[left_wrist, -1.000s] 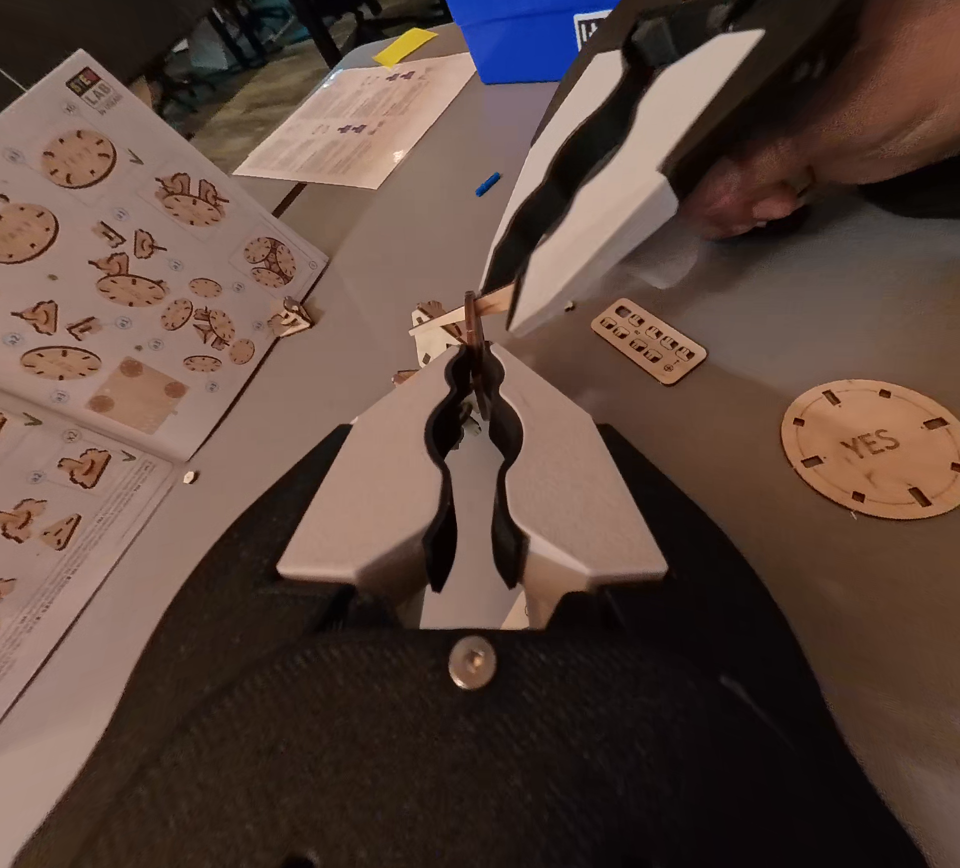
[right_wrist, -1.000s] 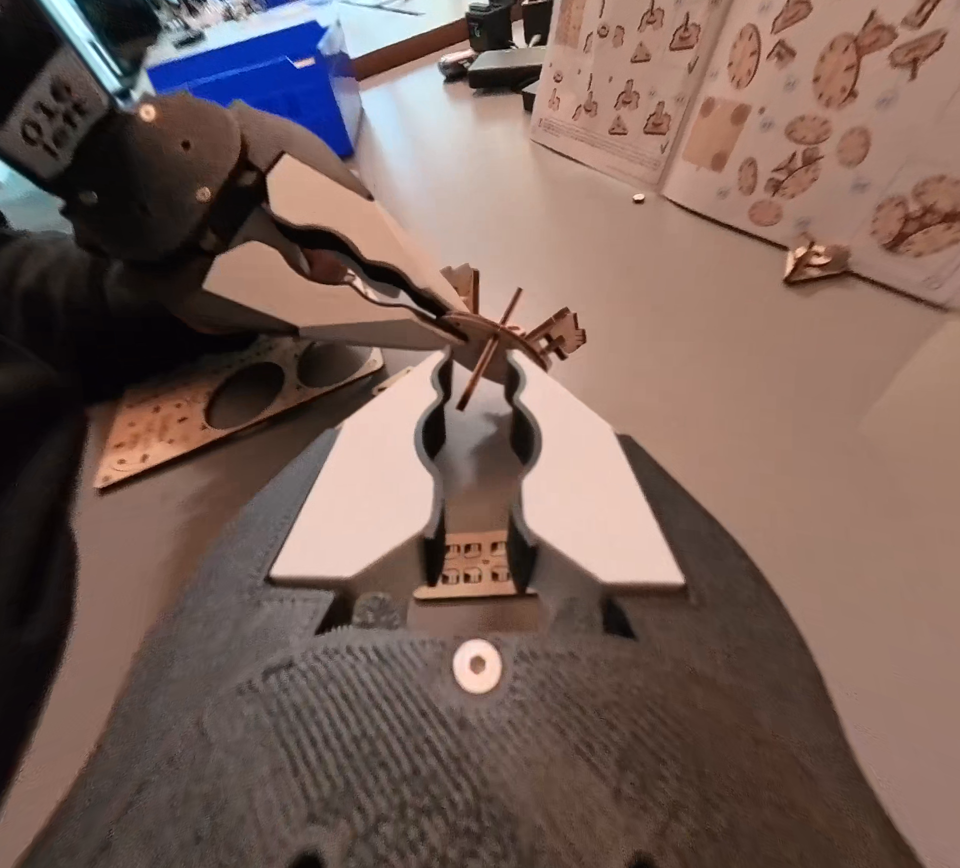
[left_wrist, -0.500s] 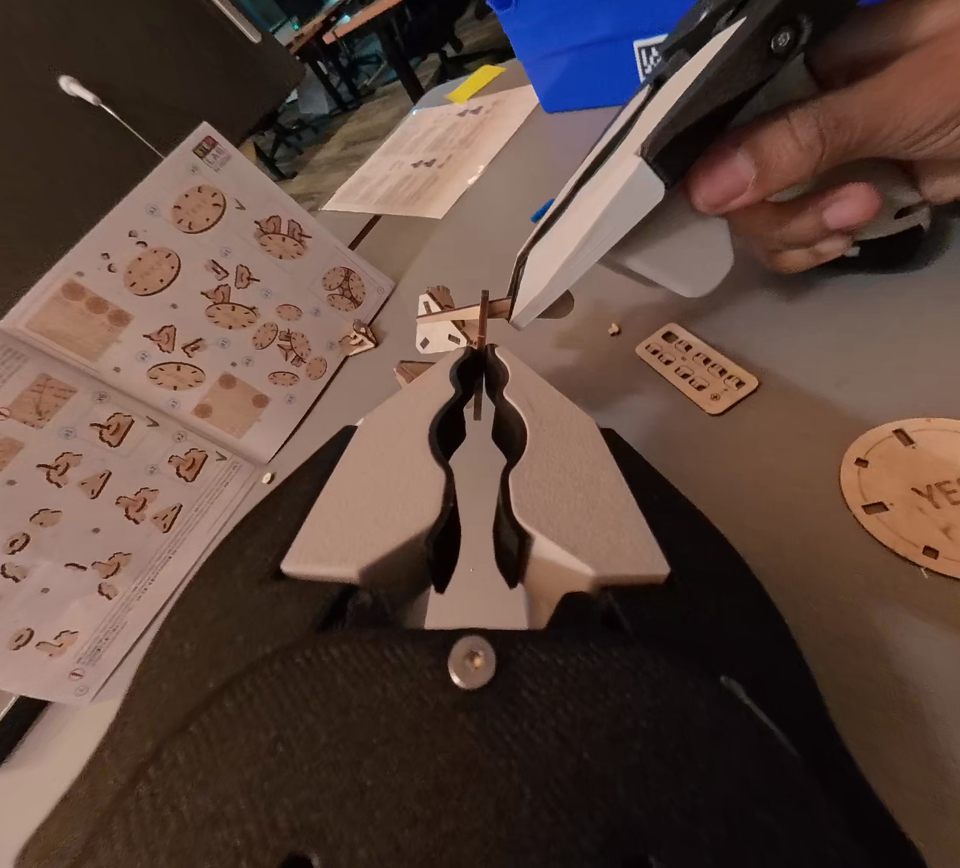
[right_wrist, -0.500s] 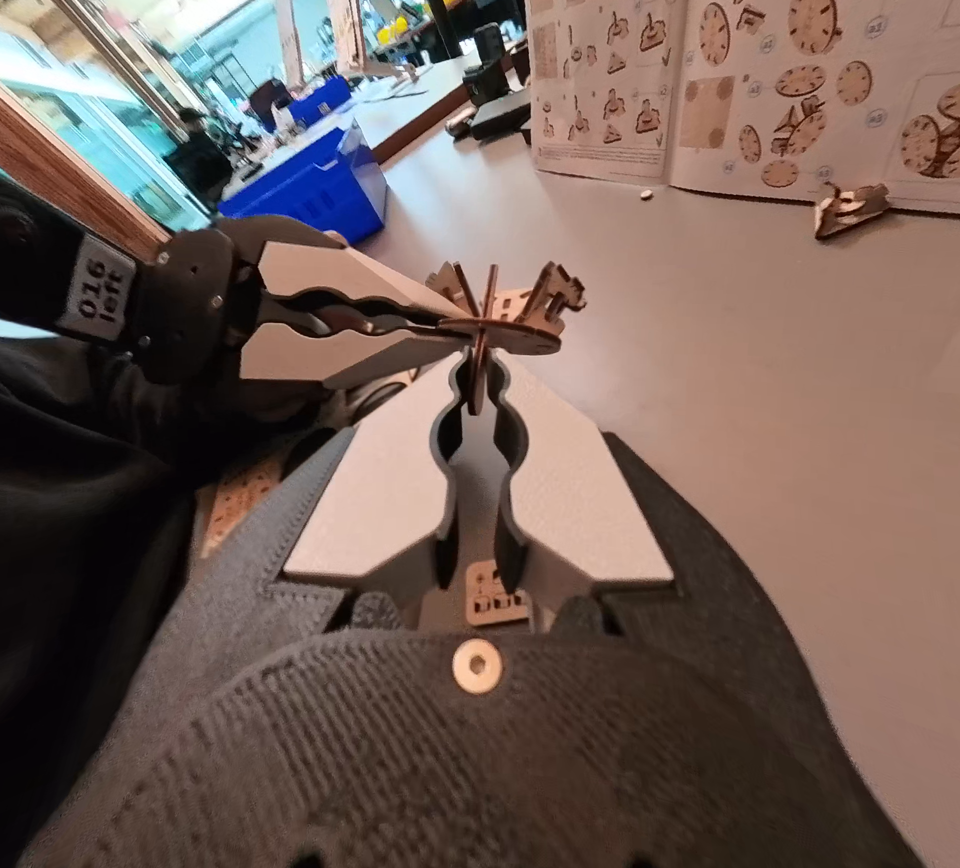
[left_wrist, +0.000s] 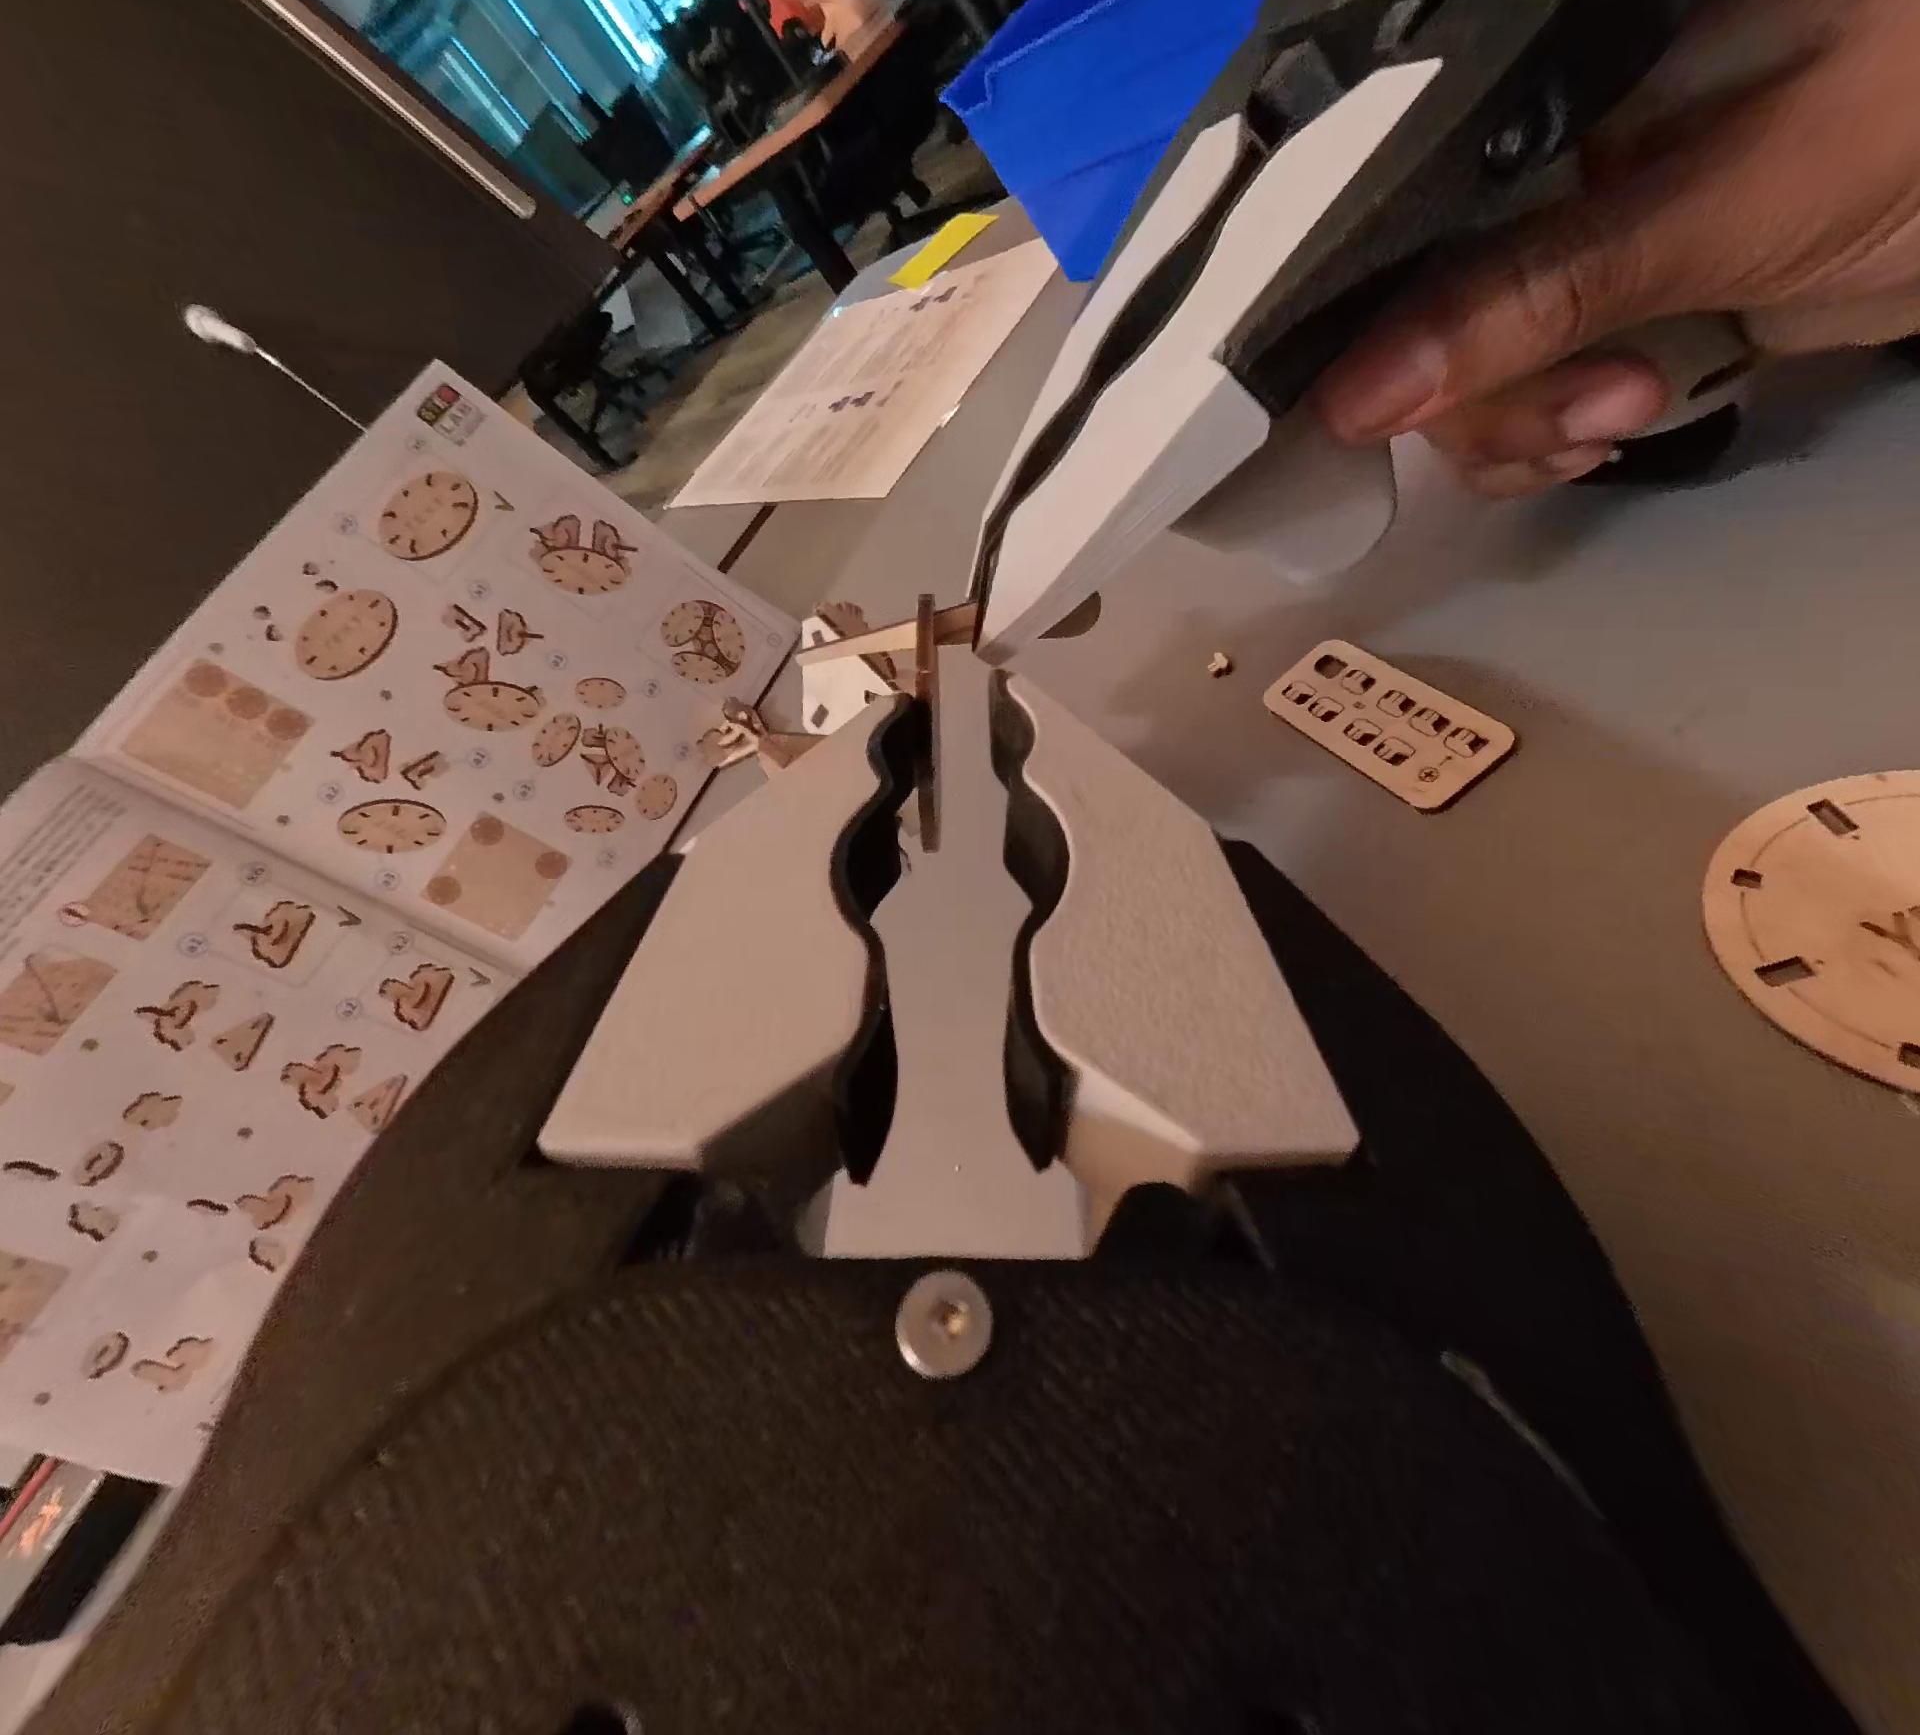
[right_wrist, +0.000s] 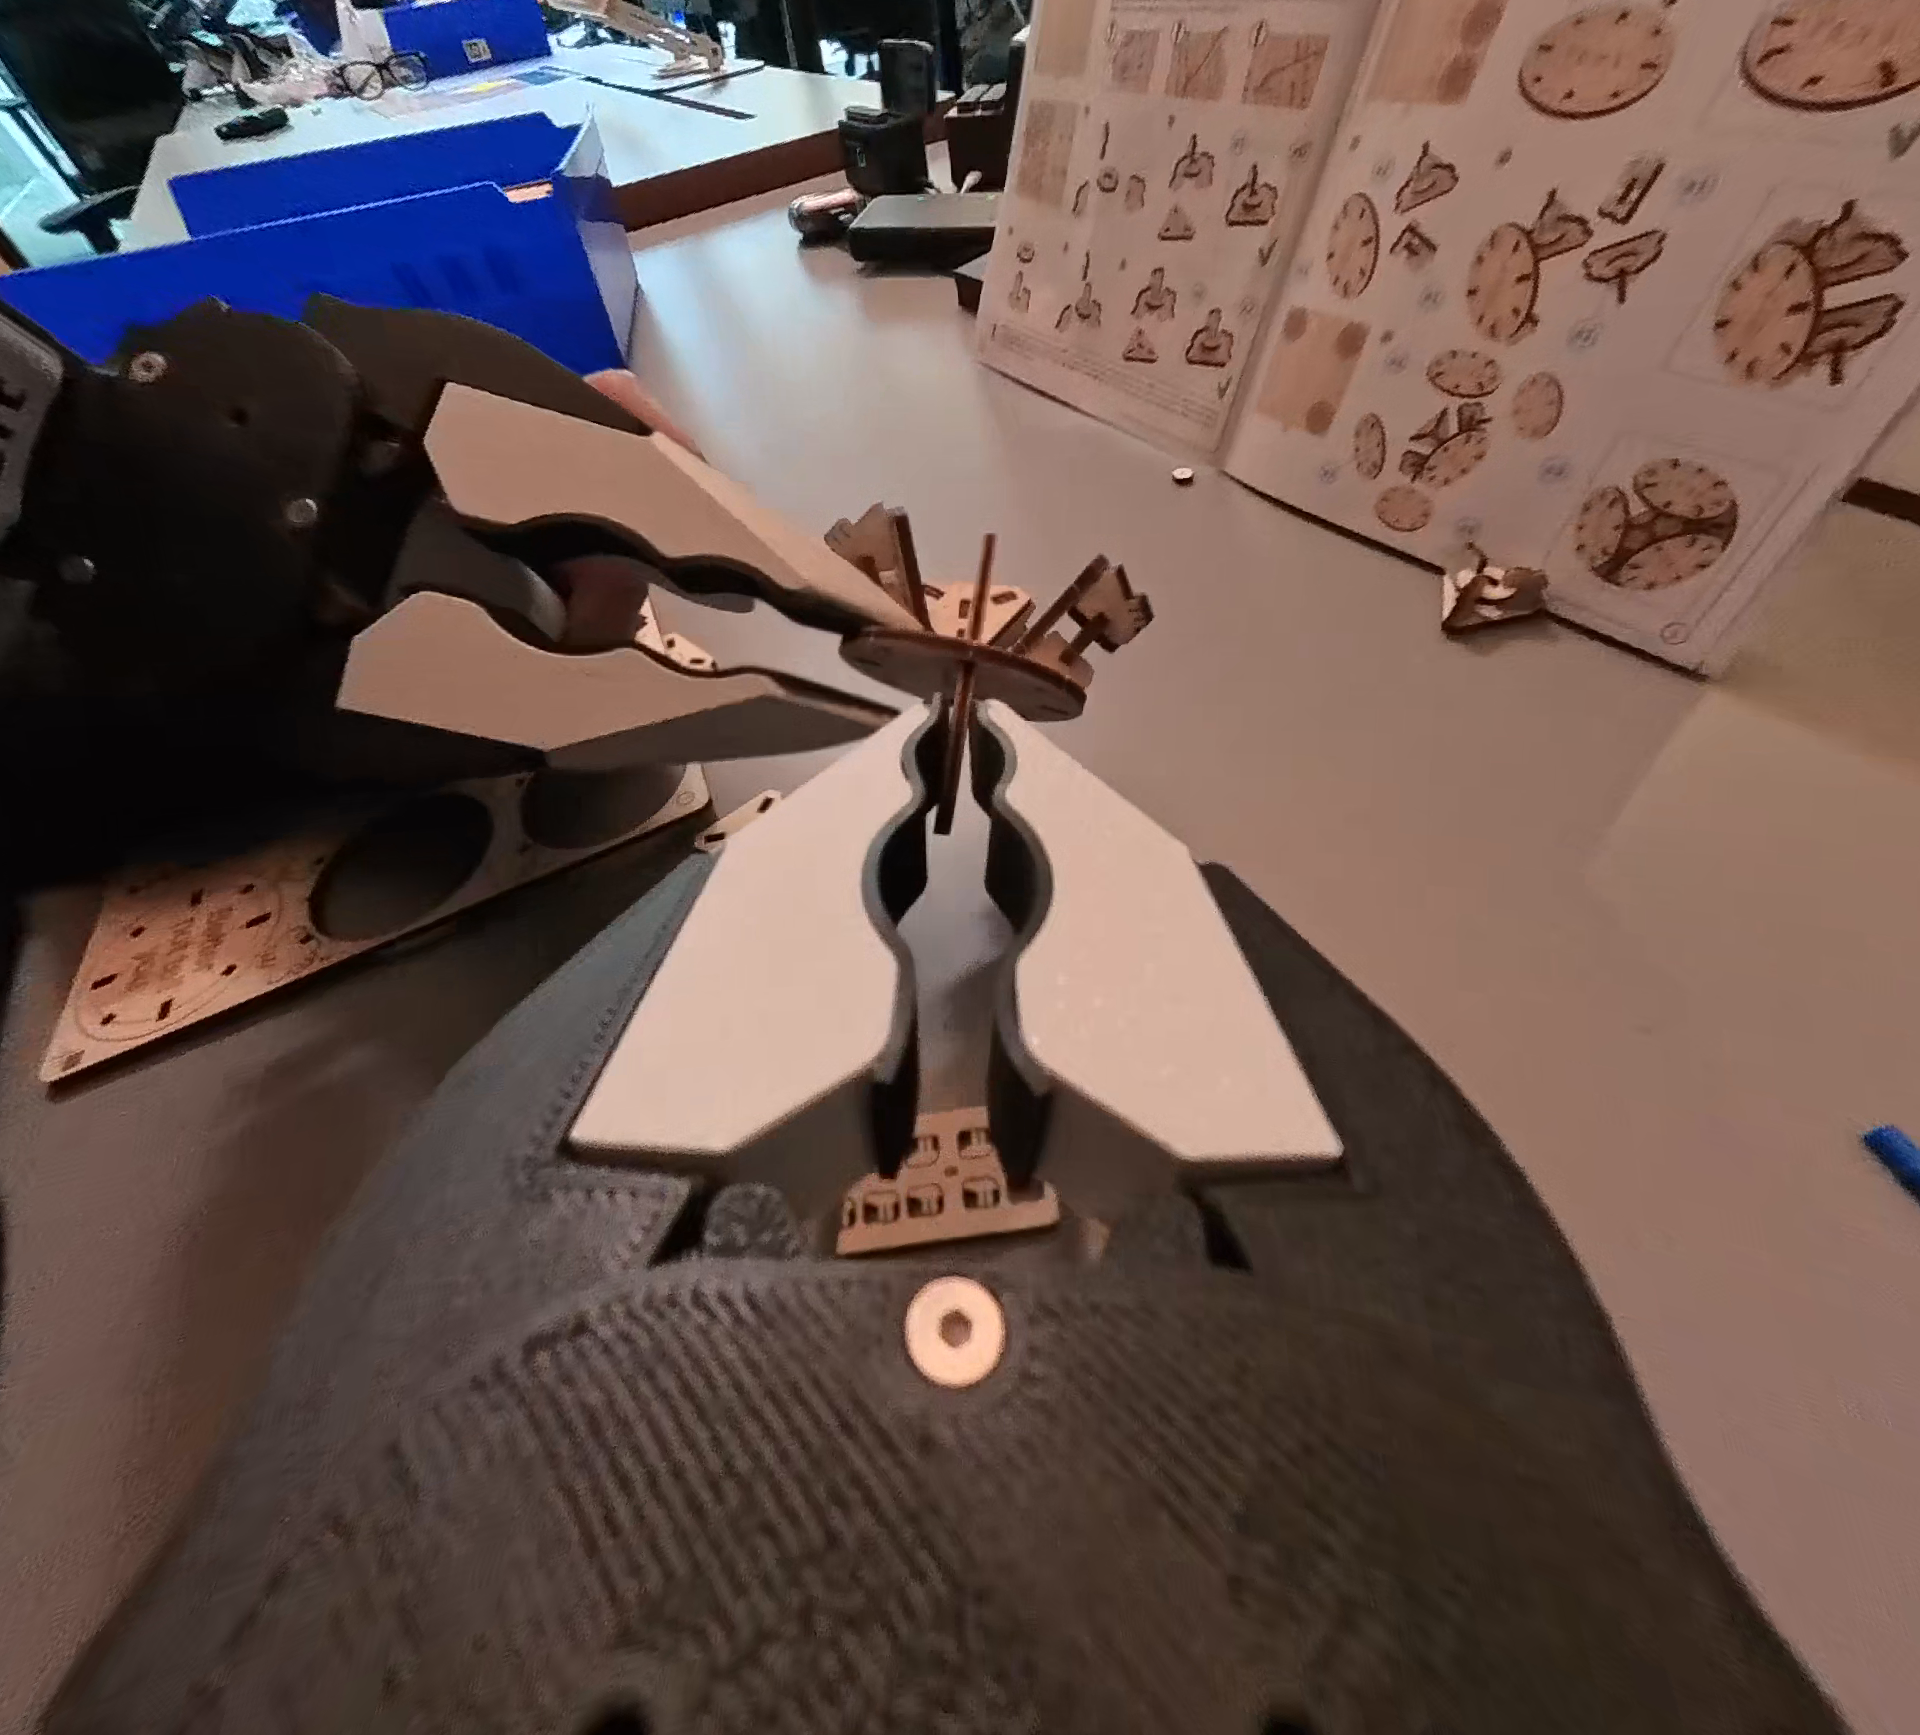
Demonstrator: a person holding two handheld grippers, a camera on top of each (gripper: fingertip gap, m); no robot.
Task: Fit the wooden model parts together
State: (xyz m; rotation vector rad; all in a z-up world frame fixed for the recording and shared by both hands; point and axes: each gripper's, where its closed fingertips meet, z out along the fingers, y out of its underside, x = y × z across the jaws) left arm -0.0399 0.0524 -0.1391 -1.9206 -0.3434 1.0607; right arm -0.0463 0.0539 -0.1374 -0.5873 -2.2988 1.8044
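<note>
The left tongs (left_wrist: pixel 951 698) stand slightly open, the wooden disc assembly (right_wrist: pixel 966 657) edge-on between their fingers, a gap at the right pad. At 1 o'clock the right tongs (right_wrist: pixel 951 719) are closed, pinching the assembly's upright slat above the grey bench (left_wrist: pixel 1558 605)

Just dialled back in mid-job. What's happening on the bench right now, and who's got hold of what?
A person works two handheld grippers on a small wooden disc assembly above the grey table. The right gripper is shut on a thin wooden piece slotted upright through the disc. The left gripper stands open around the disc's edge, one pad clearly off it. An open instruction booklet lies beside them.
</note>
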